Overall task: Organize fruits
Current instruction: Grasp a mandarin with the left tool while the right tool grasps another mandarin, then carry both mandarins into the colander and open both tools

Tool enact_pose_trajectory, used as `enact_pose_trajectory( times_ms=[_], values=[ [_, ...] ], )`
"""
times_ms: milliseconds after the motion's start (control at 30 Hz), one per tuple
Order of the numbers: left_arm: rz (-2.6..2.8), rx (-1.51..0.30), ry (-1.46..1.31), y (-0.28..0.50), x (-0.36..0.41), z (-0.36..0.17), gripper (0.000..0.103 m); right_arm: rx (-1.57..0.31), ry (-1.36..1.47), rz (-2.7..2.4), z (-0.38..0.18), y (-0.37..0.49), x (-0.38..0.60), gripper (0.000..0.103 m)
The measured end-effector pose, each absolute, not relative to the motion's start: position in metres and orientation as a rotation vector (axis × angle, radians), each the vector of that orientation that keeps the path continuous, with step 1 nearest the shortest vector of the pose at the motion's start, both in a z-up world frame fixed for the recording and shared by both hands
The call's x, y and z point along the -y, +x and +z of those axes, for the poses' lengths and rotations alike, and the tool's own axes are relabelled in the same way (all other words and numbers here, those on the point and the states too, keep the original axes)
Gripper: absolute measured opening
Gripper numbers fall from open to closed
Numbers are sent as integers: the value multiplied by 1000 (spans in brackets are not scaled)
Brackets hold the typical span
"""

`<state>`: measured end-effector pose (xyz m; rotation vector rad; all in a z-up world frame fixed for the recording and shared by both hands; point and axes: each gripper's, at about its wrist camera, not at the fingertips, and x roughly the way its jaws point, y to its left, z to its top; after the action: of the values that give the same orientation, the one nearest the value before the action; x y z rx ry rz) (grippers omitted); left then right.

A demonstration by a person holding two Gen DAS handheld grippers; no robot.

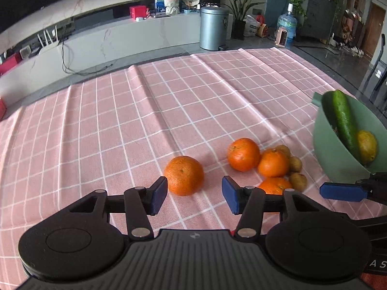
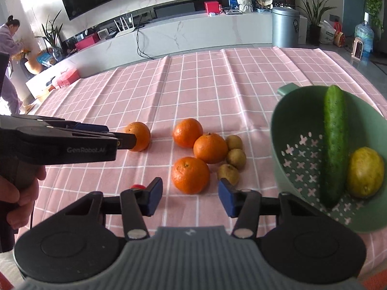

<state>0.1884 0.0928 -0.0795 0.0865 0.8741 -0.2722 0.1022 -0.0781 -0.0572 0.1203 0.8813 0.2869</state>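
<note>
A lone orange (image 1: 184, 175) lies on the pink checked cloth, just ahead of my left gripper (image 1: 194, 194), whose jaws stand open and apart from it. In the right wrist view the same orange (image 2: 138, 136) sits at the tip of the left gripper (image 2: 121, 135). Three more oranges cluster to the right. The nearest one (image 2: 190, 175) lies just in front of my right gripper (image 2: 189, 194), which is open and empty. Three small brownish fruits (image 2: 235, 158) lie beside the cluster. A green colander (image 2: 285, 130) holds a cucumber (image 2: 335, 145) and a yellow fruit (image 2: 365, 171).
A small red object (image 2: 137, 186) peeks out behind the right gripper's left finger. A hand (image 2: 19, 193) grips the left tool's handle. The cloth (image 1: 169, 96) stretches bare toward the table's far edge. Beyond it are a grey bin (image 1: 214, 27) and a low cabinet.
</note>
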Motion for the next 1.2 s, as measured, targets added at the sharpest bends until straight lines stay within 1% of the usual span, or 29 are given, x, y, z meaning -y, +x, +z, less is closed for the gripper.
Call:
enact_pose_trajectory(
  times_ms=[100,233,333,600,633,733,767,800,1000,1200],
  values=[
    [-272,-883,57,196,-99,-88,67,-882,97,282,-63,111,71,46],
    [-273,-895,81,201,-97,-96,67,-891,87,285,-69,120,64,46],
    [-264,-895,96,206,-95,-102,67,-908,94,282,-75,127,61,43],
    [-270,-899,79,214,-96,-108,67,-916,40,257,-83,133,51,43],
    [-271,-897,77,215,-95,-109,67,-913,34,259,-83,133,50,41],
    [-259,-890,77,215,-95,-110,60,-903,15,258,-85,132,48,41],
    [-254,-893,75,215,-95,-111,54,-899,9,258,-85,131,47,41],
    [-259,-895,58,216,-97,-111,53,-896,-2,258,-86,131,46,41],
    [-257,-902,-8,215,-105,-108,51,-878,-64,272,-85,128,41,38],
    [-267,-884,3,202,-97,-92,50,-885,-31,316,-66,118,51,37]
  ],
)
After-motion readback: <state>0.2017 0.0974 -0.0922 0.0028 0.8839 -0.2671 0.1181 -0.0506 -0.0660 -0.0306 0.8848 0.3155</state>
